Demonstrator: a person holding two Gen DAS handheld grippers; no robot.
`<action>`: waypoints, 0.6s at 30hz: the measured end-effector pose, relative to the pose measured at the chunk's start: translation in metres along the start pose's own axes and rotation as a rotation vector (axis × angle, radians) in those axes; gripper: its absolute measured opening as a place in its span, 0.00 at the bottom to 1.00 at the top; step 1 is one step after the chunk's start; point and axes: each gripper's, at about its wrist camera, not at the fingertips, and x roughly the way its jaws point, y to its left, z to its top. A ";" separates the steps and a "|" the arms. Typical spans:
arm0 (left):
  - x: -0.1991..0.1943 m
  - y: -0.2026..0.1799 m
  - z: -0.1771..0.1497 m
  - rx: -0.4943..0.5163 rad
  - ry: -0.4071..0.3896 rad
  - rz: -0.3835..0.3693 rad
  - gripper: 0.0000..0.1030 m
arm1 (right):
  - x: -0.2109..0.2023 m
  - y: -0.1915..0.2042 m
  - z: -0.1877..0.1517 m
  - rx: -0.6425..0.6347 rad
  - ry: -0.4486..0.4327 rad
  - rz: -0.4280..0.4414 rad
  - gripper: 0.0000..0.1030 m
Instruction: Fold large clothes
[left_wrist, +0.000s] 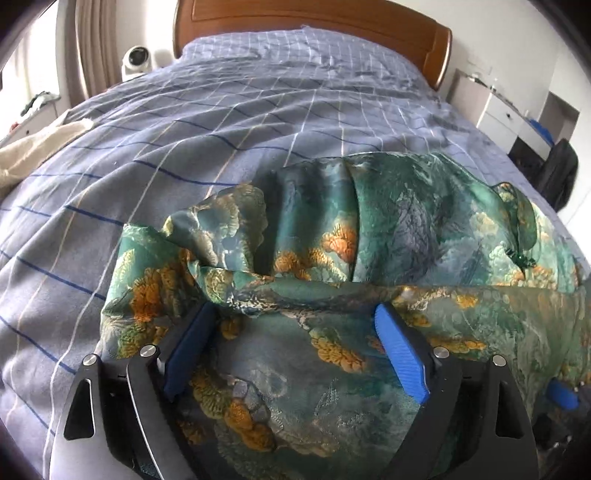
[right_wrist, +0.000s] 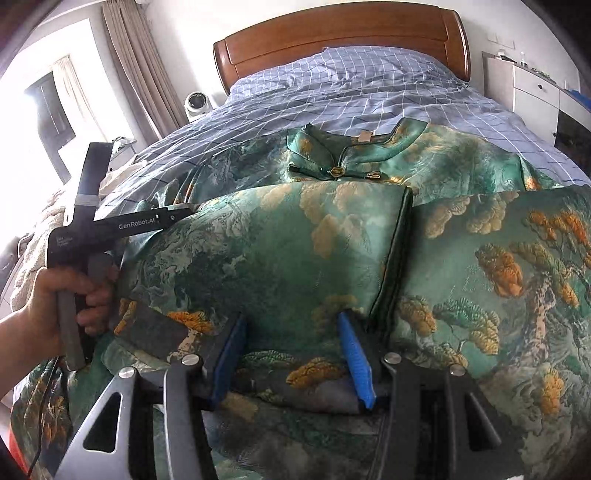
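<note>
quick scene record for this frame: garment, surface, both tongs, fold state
garment: green dress with orange tree print, collar toward the headboard
surface: blue checked bedsheet
left tongs: open, above the fabric, gripping nothing
right tongs: open, fabric between the fingers, not clamped
fold state: lower part lies doubled over toward the collar; left side bunched

The garment (right_wrist: 332, 243) is a large dress of glossy green brocade, patterned with orange-gold pine clusters and grey-green landscape motifs. It lies on the bed, collar end toward the headboard. The stand-up collar (right_wrist: 347, 147) shows dark piping, small knot fastenings and a pale label inside the neck. One section is folded over the body, its dark-piped edge running down the middle. In the left wrist view the cloth (left_wrist: 332, 236) is bunched into soft ridges, with a rumpled edge at its left side.
</note>
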 end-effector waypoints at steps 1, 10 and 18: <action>-0.001 0.002 0.000 -0.005 -0.004 -0.009 0.87 | 0.000 0.000 -0.001 0.000 -0.002 0.001 0.51; -0.002 0.002 0.000 0.004 -0.013 -0.004 0.88 | -0.003 -0.001 -0.004 0.007 -0.016 0.012 0.51; -0.017 -0.012 0.005 0.080 0.015 0.075 0.94 | -0.002 0.002 0.000 -0.005 -0.006 -0.005 0.51</action>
